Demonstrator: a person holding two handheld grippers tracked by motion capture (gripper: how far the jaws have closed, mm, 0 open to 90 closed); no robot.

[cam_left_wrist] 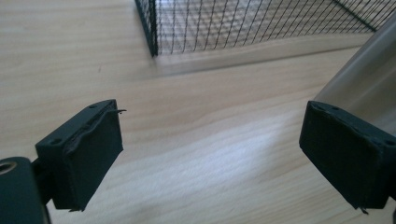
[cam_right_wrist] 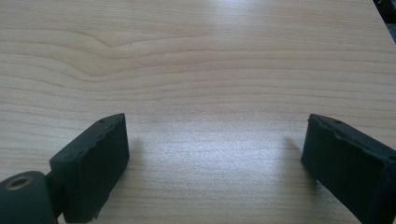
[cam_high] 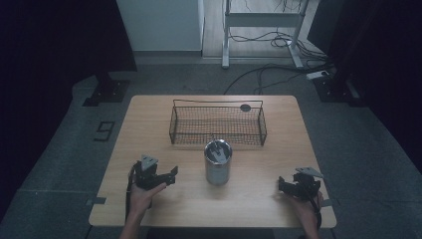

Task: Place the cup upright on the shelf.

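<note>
- Nothing is picked up yet: the can (cam_high: 218, 162) stands upright mid-counter, just in front of the wire basket (cam_high: 217, 123).
- Left hand-held gripper (cam_high: 169, 175) and right hand-held gripper (cam_high: 282, 185) both gape, released, well apart from it.
- The left gripper view shows the can's side (cam_left_wrist: 369, 84) beside one jaw; the high view shows something lying in its open top.

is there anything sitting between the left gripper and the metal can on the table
Nothing visible. In the high view only bare table lies between the left gripper and the metal can. The left gripper view shows its jaws wide apart over bare wood. The wire basket stands behind the can, off that path.
</note>
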